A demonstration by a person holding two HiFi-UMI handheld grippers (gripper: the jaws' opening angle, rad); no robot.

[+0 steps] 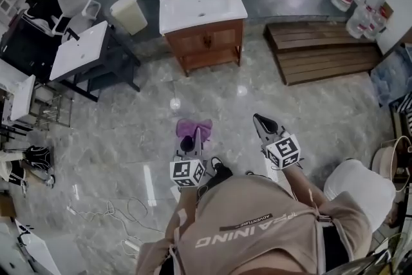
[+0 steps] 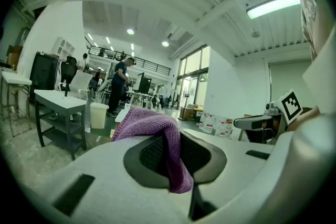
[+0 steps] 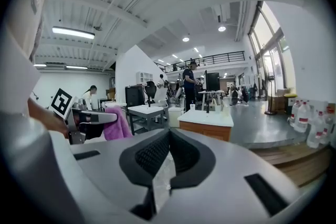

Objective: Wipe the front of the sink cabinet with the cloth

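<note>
— Two hand-held grippers are showing in the head view; which one is carrying the purple cloth [image 1: 193,126]?
— The left hand-held gripper [image 1: 192,140] is pinching it, low over the floor [image 1: 129,138]. The right hand-held gripper [image 1: 259,120] is hanging just beside it. The sink cabinet [image 1: 207,43] is standing well apart, straight ahead.
— And in the left gripper view?
— Its jaws are clamping one fold, and most of the cloth is bunching over the top. I'd be laying that bunch flat against the cabinet front, so cloth rather than jaw tips is doing the rubbing.
— And the right gripper view?
— Those jaws are pressing together on nothing and pointing toward the cabinet. I'm judging that the approach comes first: walking close, crouching level with the front, then wiping in overlapping passes.
</note>
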